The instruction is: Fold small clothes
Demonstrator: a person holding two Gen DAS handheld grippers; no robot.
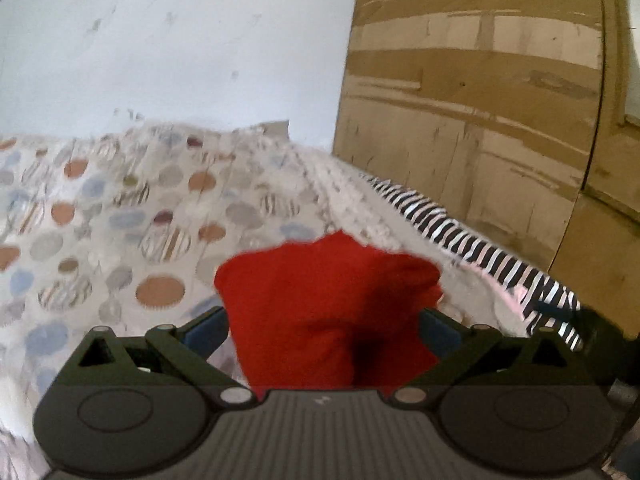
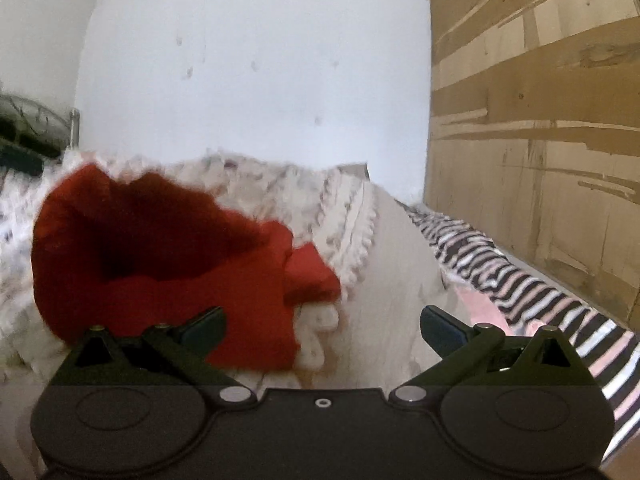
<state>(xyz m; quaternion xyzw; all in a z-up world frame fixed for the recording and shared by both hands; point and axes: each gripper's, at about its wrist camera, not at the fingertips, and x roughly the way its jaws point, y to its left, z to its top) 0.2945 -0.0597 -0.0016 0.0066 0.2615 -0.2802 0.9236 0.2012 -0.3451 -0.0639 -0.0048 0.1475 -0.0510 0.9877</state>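
Observation:
A small red garment [image 1: 320,276] lies bunched on the patterned bedspread [image 1: 120,220]. In the left wrist view it fills the gap between the wide-apart fingers of my left gripper [image 1: 322,320], which is open; the blue pads stand at its two sides without pinching it. In the right wrist view the same red garment [image 2: 160,264] sits left of centre, heaped with a dark hollow in its top, and its near edge overlaps the left finger [image 2: 204,326]. My right gripper [image 2: 322,320] is open over bare bedspread, with nothing between its fingers.
A black-and-white striped cloth [image 1: 480,248] [image 2: 520,280] lies along the bed's right edge. A tall cardboard sheet [image 1: 480,100] [image 2: 540,120] stands just behind it. A white wall backs the bed. A dark metal object [image 2: 24,128] shows at the far left.

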